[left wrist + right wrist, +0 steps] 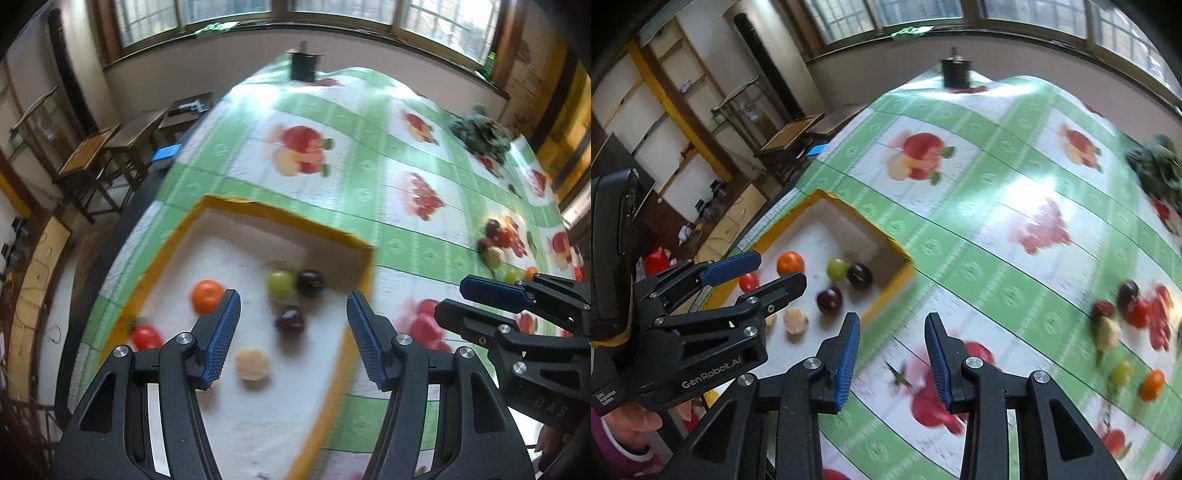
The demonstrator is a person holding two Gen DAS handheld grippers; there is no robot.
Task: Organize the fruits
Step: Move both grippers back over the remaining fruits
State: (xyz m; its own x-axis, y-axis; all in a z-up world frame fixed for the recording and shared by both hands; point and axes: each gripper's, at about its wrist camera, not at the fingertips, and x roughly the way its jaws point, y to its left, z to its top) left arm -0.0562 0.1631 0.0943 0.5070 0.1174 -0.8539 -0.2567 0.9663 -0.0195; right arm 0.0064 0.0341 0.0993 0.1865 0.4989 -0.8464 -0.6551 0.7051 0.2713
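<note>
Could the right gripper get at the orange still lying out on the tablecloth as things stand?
Probably yes. The right gripper is open and holds nothing, and the orange lies on the tablecloth off to its right, with only a green grape close beside it. Nothing stands between them.

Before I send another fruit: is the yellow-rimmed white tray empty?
No. The yellow-rimmed white tray holds an orange, green grape and other fruits.

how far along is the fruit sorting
Roughly half done. Six fruits already lie in the yellow-rimmed box, among them an orange and a green grape. Both claws, left and right, are open and empty. A cluster of fruits waits on the tablecloth.
</note>
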